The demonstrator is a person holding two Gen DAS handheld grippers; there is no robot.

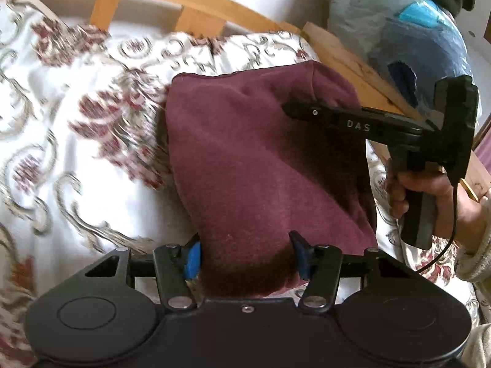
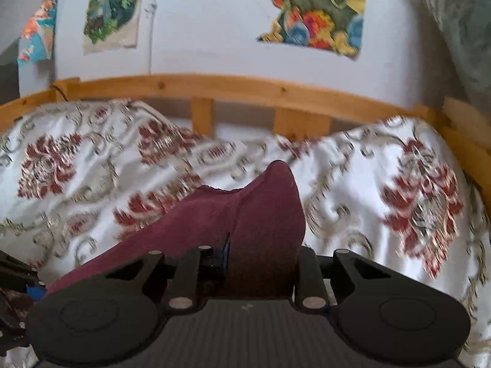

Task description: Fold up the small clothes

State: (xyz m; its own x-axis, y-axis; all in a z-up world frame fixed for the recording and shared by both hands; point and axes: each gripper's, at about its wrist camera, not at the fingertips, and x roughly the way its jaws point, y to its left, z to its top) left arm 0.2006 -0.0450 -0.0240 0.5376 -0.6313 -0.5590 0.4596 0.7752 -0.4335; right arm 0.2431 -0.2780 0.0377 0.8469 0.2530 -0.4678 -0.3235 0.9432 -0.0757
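Observation:
A maroon garment is held up over a bed with a floral cover. My left gripper is shut on its near edge, with the cloth bunched between the blue-padded fingers. My right gripper shows in the left wrist view at the right, pinching the garment's far right corner. In the right wrist view the garment rises in a peak between the right gripper's fingers, which are shut on it. The left gripper's tip shows at the lower left.
A wooden bed rail with slats runs along the far side of the floral cover. A white wall with colourful posters stands behind it. A blue-grey bundle rests at the upper right beyond the rail.

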